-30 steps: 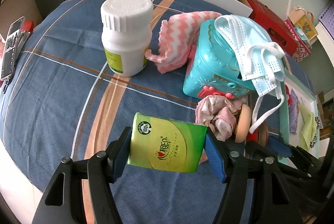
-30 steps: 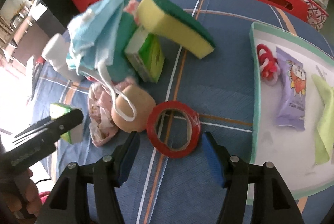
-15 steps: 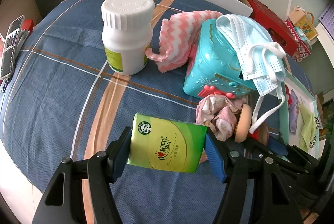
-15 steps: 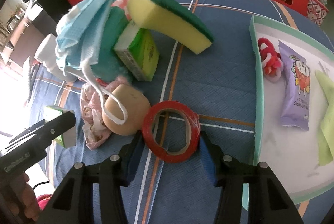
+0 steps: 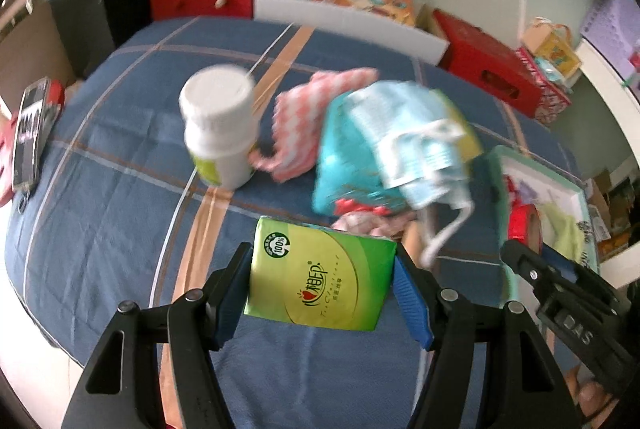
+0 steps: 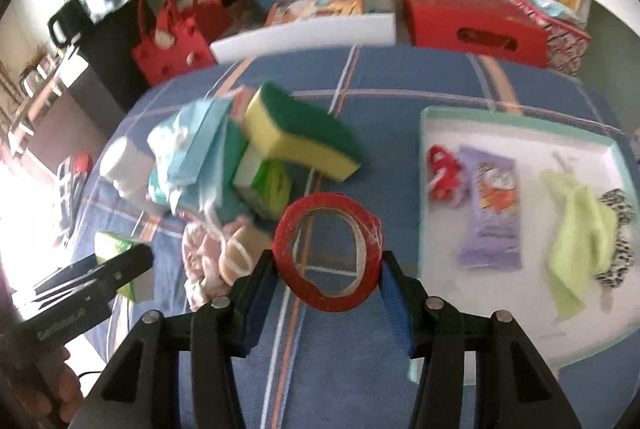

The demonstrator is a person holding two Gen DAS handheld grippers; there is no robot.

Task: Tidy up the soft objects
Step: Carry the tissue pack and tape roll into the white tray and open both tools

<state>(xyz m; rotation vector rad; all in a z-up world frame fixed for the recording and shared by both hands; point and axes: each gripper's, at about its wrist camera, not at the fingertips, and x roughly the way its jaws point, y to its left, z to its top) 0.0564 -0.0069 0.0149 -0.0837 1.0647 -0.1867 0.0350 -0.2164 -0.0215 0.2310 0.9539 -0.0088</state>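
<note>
My left gripper (image 5: 322, 289) is shut on a green tissue pack (image 5: 320, 285) and holds it above the blue plaid tablecloth (image 5: 120, 189). My right gripper (image 6: 328, 261) is shut on a red tape roll (image 6: 286, 253), lifted off the cloth. The right wrist view also shows the green tissue pack (image 6: 112, 243) at the left. A pile sits beyond: blue face masks (image 5: 416, 145) draped over a teal box (image 5: 344, 157), a pink-and-white cloth (image 5: 312, 109), a crumpled pink cloth (image 6: 200, 253) and a yellow-green sponge (image 6: 300, 133).
A teal-rimmed white tray (image 6: 424, 165) on the right holds a purple packet (image 6: 492, 205), a green cloth (image 6: 576, 229) and a red-white item (image 6: 440, 169). A white bottle (image 5: 220, 125) stands left of the pile. Red bags and boxes line the table's far edge.
The right jaws closed on the red tape roll and lifted it off the cloth. Both grippers rose; the left one carried the tissue pack up with it.
</note>
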